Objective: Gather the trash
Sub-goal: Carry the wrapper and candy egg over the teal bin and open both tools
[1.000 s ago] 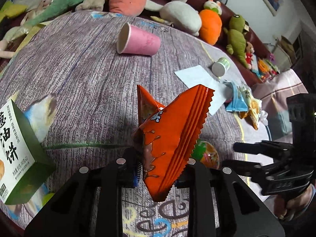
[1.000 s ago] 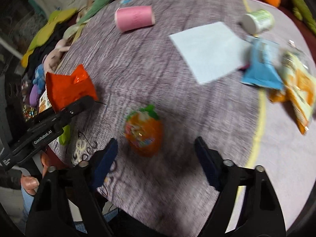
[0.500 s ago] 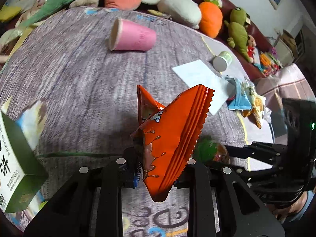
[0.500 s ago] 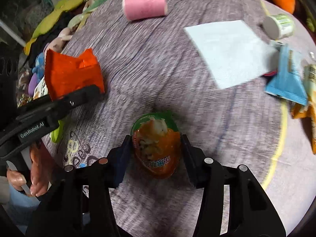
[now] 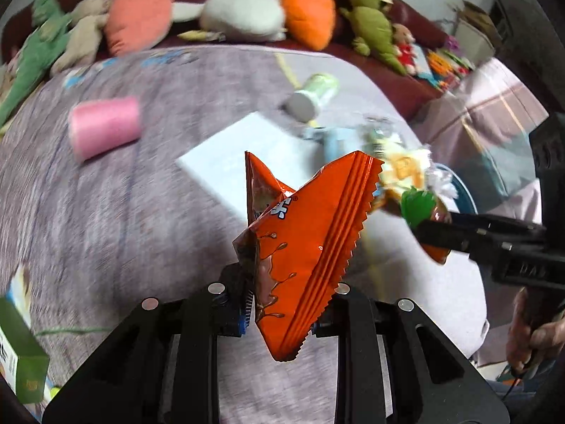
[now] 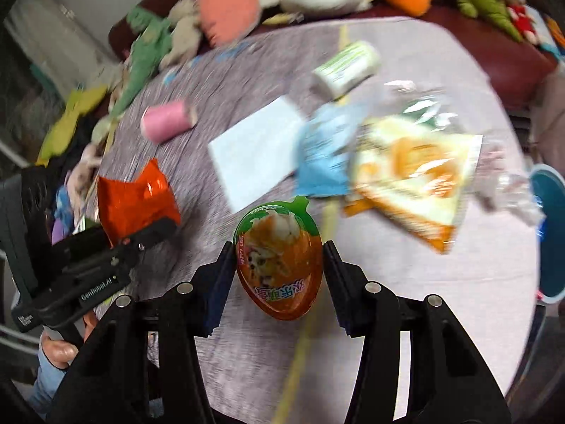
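Observation:
My left gripper [image 5: 282,314] is shut on a crumpled orange snack wrapper [image 5: 303,243] and holds it above the table; the wrapper also shows in the right wrist view [image 6: 136,199]. My right gripper [image 6: 279,275] is shut on an orange egg-shaped candy pack with a green top [image 6: 279,265], lifted off the table; it shows at the right of the left wrist view [image 5: 423,212]. On the purple tablecloth [image 5: 106,212] lie a pink cup on its side [image 5: 104,130], a white paper sheet [image 6: 257,148], a blue packet [image 6: 323,148], a yellow-orange snack bag [image 6: 413,173] and a small white-green bottle [image 6: 348,65].
A blue bin rim [image 6: 549,229] shows at the table's right edge. A green box [image 5: 21,357] stands at the near left. Plush toys [image 5: 243,17] line the sofa behind the table.
My right gripper closed on the egg pack and lifted it off the table. Both grippers swung to the right, towards the bin side, with their items.

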The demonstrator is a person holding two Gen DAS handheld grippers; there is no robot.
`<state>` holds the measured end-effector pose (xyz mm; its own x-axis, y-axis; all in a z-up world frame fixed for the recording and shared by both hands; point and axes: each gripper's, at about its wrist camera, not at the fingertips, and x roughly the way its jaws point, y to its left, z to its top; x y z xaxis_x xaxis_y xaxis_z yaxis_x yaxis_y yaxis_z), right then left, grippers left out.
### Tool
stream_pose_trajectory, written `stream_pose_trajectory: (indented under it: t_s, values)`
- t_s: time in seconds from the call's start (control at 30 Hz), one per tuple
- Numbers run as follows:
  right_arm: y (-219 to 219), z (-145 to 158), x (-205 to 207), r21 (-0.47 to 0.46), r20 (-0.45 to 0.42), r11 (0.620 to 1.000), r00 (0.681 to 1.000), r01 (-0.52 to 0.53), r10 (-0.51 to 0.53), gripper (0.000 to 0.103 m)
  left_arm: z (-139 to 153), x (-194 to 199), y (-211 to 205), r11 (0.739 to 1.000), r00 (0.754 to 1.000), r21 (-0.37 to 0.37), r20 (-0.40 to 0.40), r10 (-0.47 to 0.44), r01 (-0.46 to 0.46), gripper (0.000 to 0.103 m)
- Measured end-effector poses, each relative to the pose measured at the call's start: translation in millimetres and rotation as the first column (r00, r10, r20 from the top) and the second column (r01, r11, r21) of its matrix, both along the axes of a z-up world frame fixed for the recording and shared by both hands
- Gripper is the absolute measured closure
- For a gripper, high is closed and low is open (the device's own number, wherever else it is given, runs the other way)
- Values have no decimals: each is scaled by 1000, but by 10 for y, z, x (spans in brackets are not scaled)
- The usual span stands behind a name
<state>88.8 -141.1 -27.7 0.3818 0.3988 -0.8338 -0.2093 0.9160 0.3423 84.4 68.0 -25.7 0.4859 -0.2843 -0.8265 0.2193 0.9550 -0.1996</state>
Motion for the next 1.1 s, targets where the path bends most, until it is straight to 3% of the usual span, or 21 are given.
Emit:
stream_pose_trajectory:
  t_s: [0.3,0.6,0.87,1.1]
  values:
    - [-1317,265,21,46,61,975,974,217,-219,55,236,230,-1077,984,985,37,24,-174,173,79]
    - [-2626,416,-167,106,102,890,885,444,-454,55,282,412,-2310,929,931,53,4,-366,365,79]
    - [-3411,317,-304,138,89,818,815,559,-572,55,181,488,-3225,879,880,49,-45,-472,474,79]
    - [-3829,104,-340,154,45,781,785,605,-618,55,-139,587,-3881,848,846,50,-115,-520,528,78]
